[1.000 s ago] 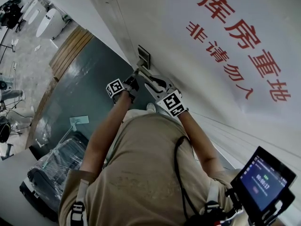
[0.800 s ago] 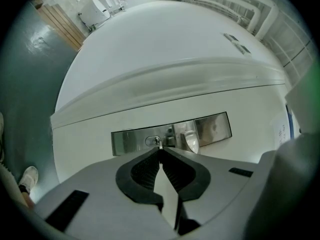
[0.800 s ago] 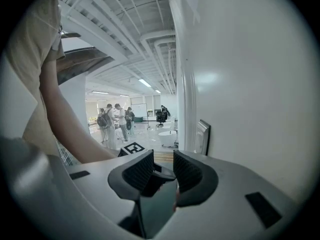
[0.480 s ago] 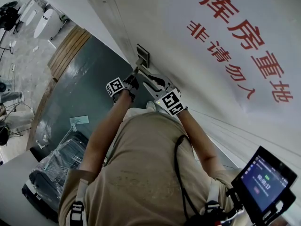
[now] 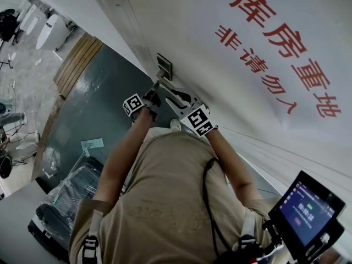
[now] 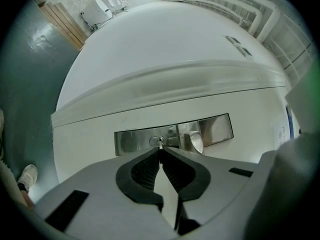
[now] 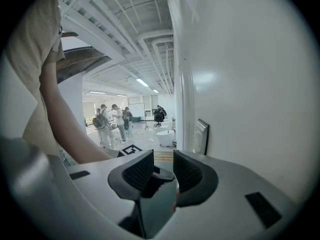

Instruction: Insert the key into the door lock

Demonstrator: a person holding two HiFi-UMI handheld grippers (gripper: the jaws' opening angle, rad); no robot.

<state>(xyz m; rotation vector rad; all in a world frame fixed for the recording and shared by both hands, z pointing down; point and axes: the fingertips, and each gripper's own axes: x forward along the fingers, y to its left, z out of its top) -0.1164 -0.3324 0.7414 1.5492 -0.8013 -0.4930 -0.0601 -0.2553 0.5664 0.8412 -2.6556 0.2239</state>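
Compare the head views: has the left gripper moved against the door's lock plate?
No. The left gripper stays at the lower end of the lock plate, with the same gap throughout; only the camera drifted slightly.

The head view looks steeply down over the person's torso [image 5: 165,202] along the white door [image 5: 181,37]; the left gripper view sits close, squarely facing the steel lock plate [image 6: 135,141]; the right gripper view looks along the door's face toward the open room [image 7: 135,129] beyond; all three share that door.
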